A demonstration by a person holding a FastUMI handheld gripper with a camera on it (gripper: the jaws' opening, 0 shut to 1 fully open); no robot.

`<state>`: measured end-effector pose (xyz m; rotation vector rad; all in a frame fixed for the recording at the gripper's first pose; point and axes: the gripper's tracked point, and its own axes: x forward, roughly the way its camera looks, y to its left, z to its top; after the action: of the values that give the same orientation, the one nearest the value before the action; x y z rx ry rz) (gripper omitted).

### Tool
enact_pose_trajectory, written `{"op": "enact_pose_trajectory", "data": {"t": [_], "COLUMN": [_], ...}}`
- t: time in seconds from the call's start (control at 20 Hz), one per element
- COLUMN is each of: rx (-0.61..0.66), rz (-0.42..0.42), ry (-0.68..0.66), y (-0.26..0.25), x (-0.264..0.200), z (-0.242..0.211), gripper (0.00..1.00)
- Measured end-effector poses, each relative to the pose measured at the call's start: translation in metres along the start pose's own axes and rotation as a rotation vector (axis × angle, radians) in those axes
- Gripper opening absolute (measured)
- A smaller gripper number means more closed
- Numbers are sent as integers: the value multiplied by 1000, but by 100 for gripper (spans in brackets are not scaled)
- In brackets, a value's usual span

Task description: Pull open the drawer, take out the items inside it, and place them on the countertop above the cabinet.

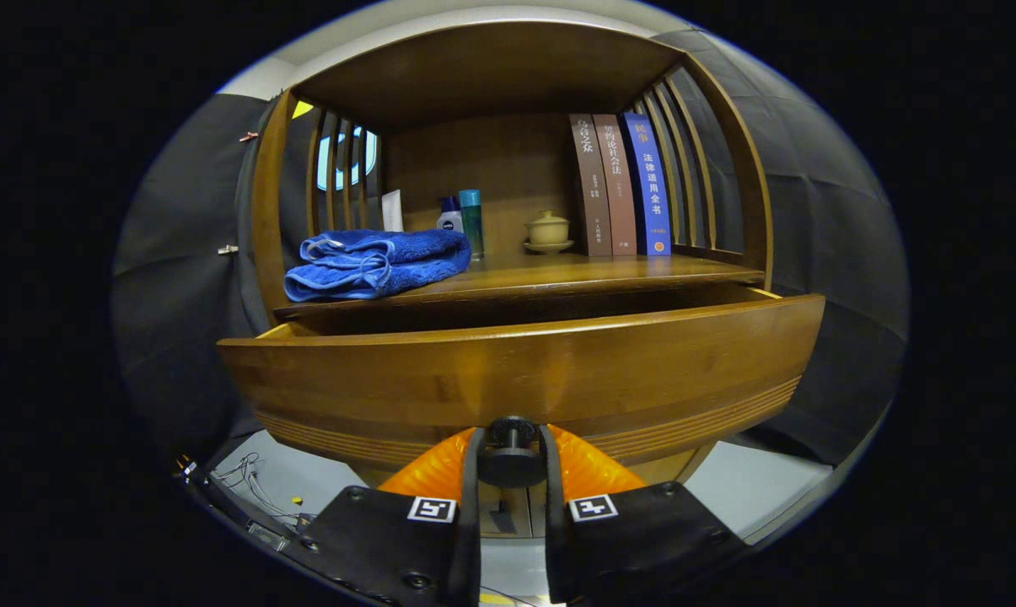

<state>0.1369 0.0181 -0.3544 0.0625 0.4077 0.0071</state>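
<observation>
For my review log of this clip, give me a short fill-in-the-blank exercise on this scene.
1. The tool has both fingers closed on the drawer's dark ____.
2. The drawer is pulled partly ____.
3. A folded ____ towel lies on the countertop.
4. The lidded cup stands just beside the ____.

Missing words: knob; open; blue; books

One gripper is seen, its two fingers pressed on the one round knob of the one drawer. On the countertop, counted from nine o'clock to three o'clock: one folded blue towel, one white tube, two bottles, one lidded cup on one saucer, and three upright books.
</observation>
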Motion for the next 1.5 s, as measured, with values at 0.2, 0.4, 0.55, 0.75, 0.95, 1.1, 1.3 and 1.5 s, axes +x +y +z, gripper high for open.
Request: {"op": "enact_pose_trajectory", "data": {"t": [0.2, 0.4, 0.55, 0.75, 0.95, 1.1, 1.3, 1.5], "rx": [20, 29, 21, 23, 19, 4, -29, -31], "rz": [9, 16, 14, 16, 16, 18, -4, -20], "ry": [2, 3, 3, 5, 7, -3, -6, -18], "y": [1, 0, -1, -1, -1, -2, -8, -19], "x": [-28, -50, -58, -65, -66, -66, -74, -95], "z": [-7, -12, -15, -17, -23, -19, -9, 14], "gripper": [34, 34, 34, 34, 34, 46, 100, 99]}}
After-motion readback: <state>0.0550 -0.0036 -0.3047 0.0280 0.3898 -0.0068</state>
